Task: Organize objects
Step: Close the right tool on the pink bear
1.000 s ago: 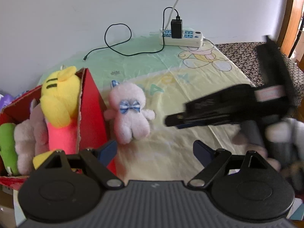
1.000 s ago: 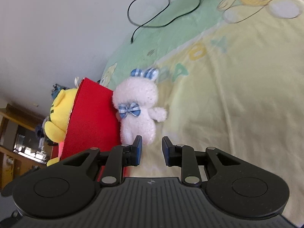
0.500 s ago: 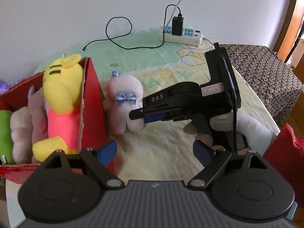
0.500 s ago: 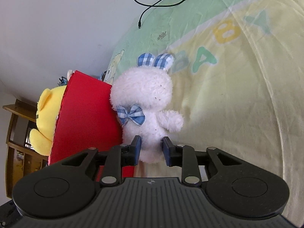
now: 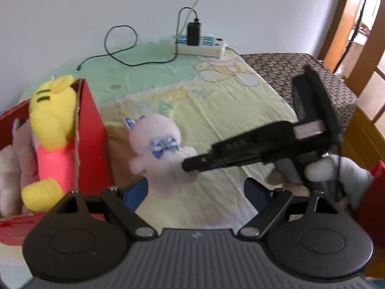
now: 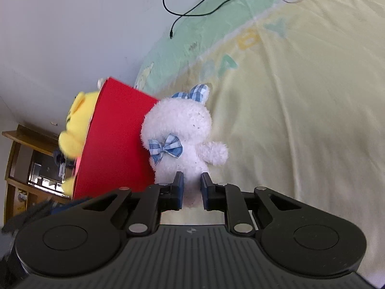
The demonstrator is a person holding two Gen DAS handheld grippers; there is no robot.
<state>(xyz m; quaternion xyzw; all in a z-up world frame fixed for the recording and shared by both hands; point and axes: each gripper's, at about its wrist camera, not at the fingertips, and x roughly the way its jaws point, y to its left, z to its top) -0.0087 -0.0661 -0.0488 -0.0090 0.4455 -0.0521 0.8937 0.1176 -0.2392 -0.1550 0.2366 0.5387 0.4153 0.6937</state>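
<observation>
Right wrist view caught the right hand-held gripper (image 6: 192, 189) clamped on the white plush bunny's (image 6: 179, 132) lower body, its ears pointing away, beside the red box (image 6: 115, 144). Left hand-held gripper (image 5: 195, 192) hung with fingers spread wide.

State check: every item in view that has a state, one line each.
White bunny plush: lying on the sheet against the box's outer wall, lower body between the right tongs.
Right tongs: closed on the bunny's lower body.
Left tongs: open, empty.
Red box: open-topped, holding plush toys.
Yellow plush: upright inside the box.
Power strip: black adapter plugged in.
</observation>
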